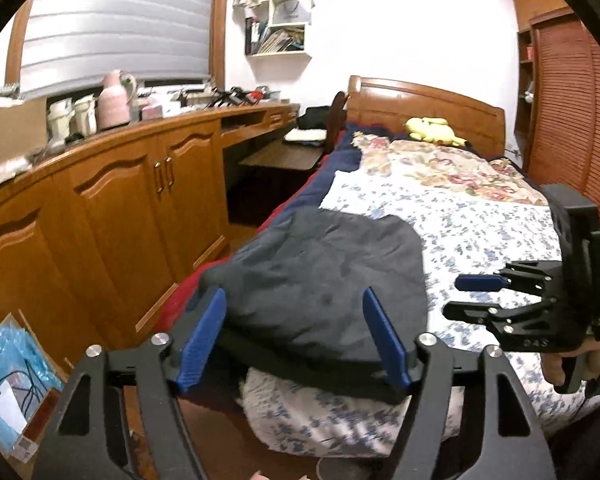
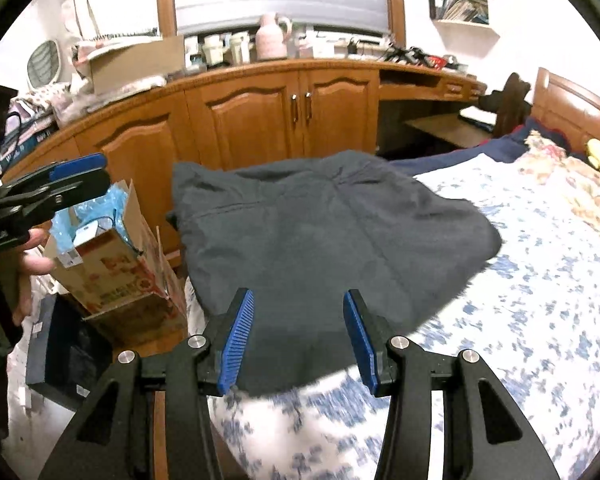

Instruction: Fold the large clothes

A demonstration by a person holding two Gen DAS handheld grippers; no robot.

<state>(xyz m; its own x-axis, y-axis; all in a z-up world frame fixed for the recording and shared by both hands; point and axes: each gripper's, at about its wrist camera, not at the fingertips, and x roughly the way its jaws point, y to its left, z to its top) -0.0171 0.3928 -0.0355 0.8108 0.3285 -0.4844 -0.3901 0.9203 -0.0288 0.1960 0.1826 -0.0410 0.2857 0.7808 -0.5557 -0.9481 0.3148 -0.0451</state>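
Both grippers, left (image 1: 294, 334) and right (image 2: 298, 338), spread above the dark garment (image 2: 320, 232) (near hem blurred).

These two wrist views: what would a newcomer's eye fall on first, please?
A dark garment lies rumpled at the near end of a bed with a blue-flowered sheet. Both grippers hang over it, left and right, blue-padded jaws apart, holding nothing. Orange-brown cabinets line the wall beside the bed.

A lived-in home bedroom.
Wooden-headboard bed (image 1: 424, 98) under a blue-flowered white quilt (image 1: 480, 240), beside cluttered carved honey-brown wooden cabinets (image 2: 260, 116).
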